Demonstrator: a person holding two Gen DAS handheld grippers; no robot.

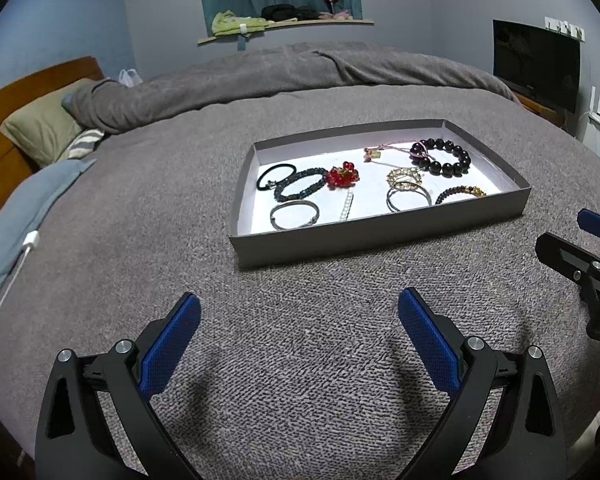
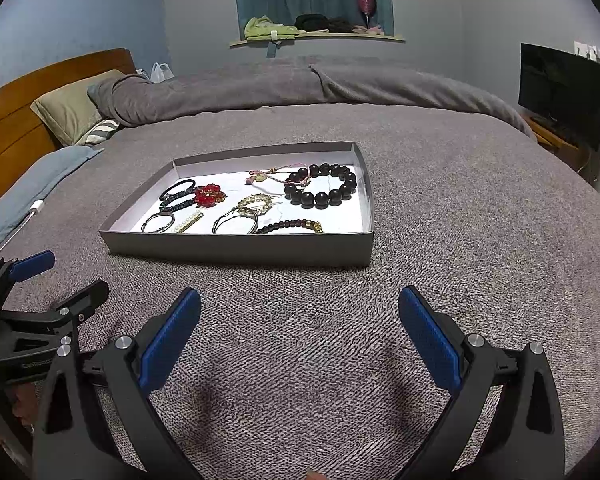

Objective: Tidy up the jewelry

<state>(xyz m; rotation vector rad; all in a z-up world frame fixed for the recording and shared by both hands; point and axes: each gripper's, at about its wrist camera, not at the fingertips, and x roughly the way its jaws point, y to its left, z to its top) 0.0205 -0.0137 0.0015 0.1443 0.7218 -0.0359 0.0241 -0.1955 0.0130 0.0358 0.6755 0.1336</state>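
Observation:
A shallow grey box tray (image 1: 380,240) (image 2: 240,246) lies on the grey bedspread and holds several pieces of jewelry. Inside are a large dark bead bracelet (image 1: 444,157) (image 2: 322,184), a red bead cluster (image 1: 342,176) (image 2: 208,194), a black hair tie (image 1: 274,176), a silver bangle (image 1: 294,216) (image 2: 158,222), a pearl clip (image 1: 346,207) (image 2: 188,222), gold pieces (image 1: 405,178) (image 2: 256,202) and a pink cord (image 1: 384,150) (image 2: 276,172). My left gripper (image 1: 300,312) is open and empty, short of the tray. My right gripper (image 2: 300,312) is open and empty, short of the tray.
The bed has a folded grey duvet (image 1: 300,68) at the back, pillows (image 1: 40,128) and a wooden headboard (image 1: 4,120) at left. A white charger cable (image 1: 20,256) lies at left. A dark screen (image 1: 536,60) stands at right. A window shelf (image 1: 284,26) holds clothes.

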